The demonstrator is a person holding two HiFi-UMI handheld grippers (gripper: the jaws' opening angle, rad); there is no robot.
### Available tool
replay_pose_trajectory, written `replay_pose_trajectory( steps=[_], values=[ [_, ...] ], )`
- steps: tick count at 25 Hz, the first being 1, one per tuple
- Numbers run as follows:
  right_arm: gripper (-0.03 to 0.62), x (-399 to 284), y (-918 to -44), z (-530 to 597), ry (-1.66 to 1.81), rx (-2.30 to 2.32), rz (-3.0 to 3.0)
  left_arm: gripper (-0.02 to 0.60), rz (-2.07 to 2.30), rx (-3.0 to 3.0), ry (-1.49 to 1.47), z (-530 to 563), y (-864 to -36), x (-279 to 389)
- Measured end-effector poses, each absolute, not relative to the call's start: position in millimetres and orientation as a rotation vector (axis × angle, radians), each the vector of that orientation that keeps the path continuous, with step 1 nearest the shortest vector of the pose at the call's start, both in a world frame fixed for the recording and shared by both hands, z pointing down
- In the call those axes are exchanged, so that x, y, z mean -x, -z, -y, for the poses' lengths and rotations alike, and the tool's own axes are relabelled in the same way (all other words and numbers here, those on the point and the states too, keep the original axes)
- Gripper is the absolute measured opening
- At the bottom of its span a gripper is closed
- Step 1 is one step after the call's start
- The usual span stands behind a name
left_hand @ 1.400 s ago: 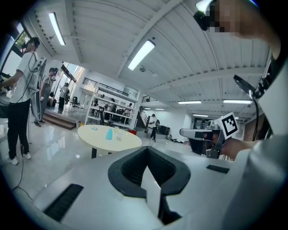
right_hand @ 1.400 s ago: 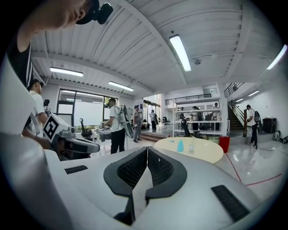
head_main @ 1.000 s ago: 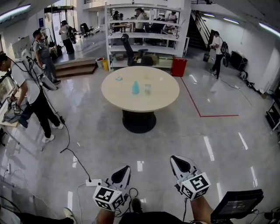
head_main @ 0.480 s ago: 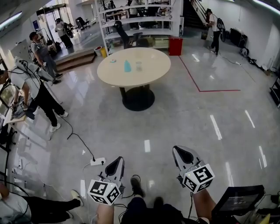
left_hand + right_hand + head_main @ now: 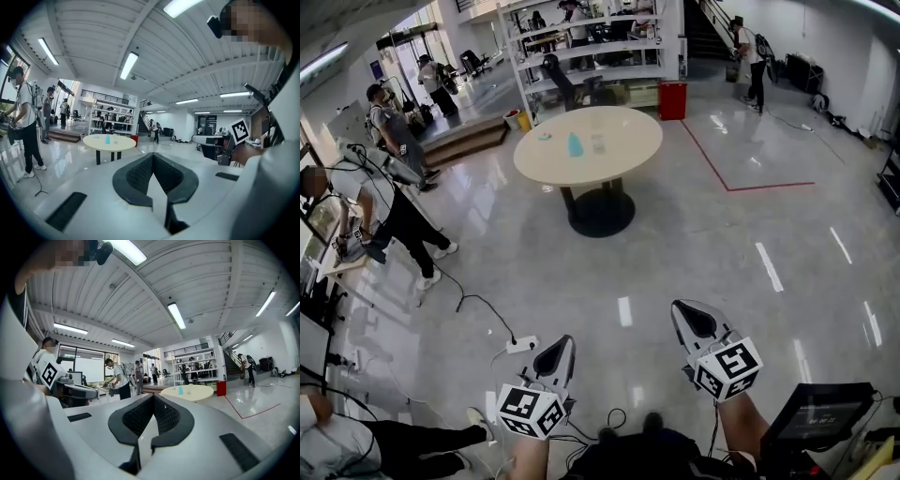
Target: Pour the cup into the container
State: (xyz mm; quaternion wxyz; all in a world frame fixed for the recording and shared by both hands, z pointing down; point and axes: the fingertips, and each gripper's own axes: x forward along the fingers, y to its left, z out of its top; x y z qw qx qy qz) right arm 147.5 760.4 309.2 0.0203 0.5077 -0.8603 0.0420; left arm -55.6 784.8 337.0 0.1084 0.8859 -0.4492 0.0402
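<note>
Head view: bench still well off, hardly nearer; left gripper, right gripper jaws closed, empty; pouring not begun.

place: open lab hall | cues: shelving, cabled operators, glossy floor

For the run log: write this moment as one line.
stage: not begun | left gripper: shut, empty | right gripper: shut, empty | clear cup, blue container: on round table, far ahead
</note>
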Motion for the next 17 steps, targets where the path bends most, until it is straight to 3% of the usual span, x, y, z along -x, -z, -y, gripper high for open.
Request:
replay_pose_trajectory(
  steps=[17],
  values=[
    [0.006, -101, -289, -787, -0.086, -1.556, 2.628, 0.0, 1.283, -2.634, 0.012, -799, -316, 92]
  ],
)
